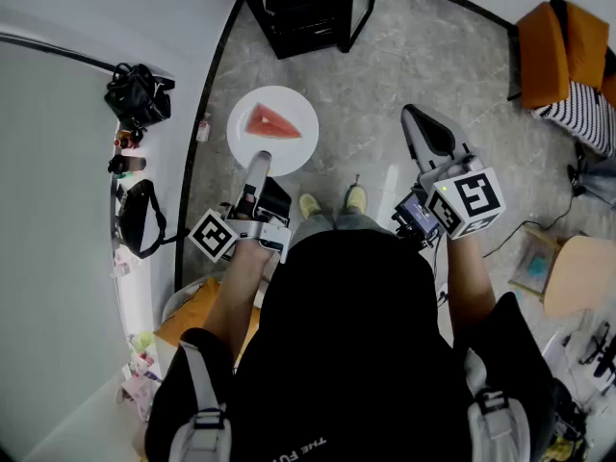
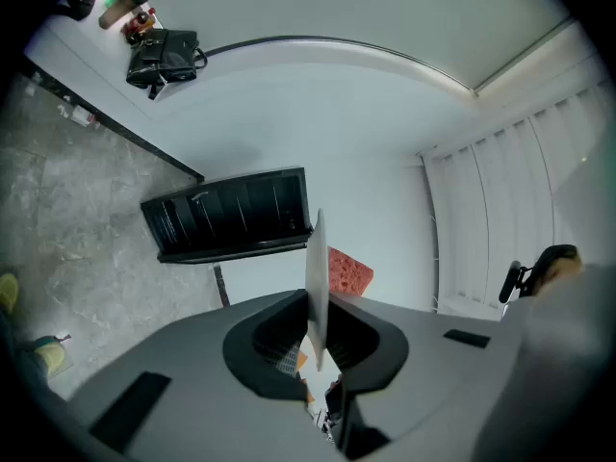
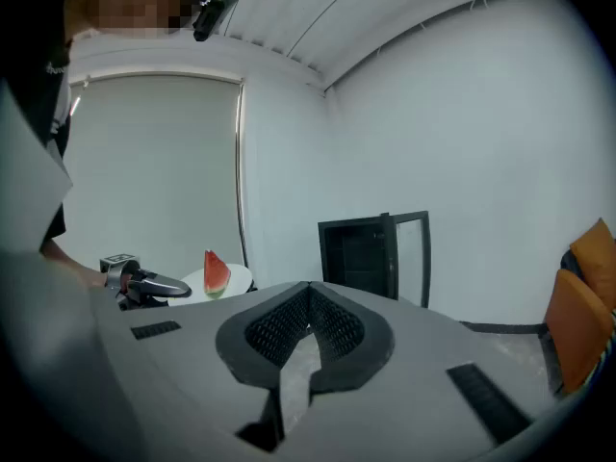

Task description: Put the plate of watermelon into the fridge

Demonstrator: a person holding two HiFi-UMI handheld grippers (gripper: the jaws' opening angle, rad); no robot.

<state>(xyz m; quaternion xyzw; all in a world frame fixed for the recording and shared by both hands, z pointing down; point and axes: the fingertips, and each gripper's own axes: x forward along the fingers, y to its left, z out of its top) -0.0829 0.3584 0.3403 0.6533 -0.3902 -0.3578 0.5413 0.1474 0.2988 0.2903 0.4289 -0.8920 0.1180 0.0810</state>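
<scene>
Straight ahead: fridge (image 1: pixel 303 8), standing open for loading.
Left claw (image 1: pixel 260 157): clamps plate (image 1: pixel 298 147) rim so watermelon (image 1: pixel 271 123) rides level.
Right claw (image 1: pixel 419 128): closed, empty, spare.

Black top (image 1: pixel 356 345) with pale lettering, grey shoulder straps (image 1: pixel 202 393), grey trousers (image 1: pixel 332 222), yellow-green shoes (image 1: pixel 309 205). Left tongs (image 1: pixel 259 159) and right tongs (image 1: pixel 415 115) are matt grey; each carries a white cube (image 1: pixel 468 200) with black square markers.

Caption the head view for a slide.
Left gripper grips the plate rim, watermelon slice on it, before the open black fridge; right gripper shut, empty.
</scene>
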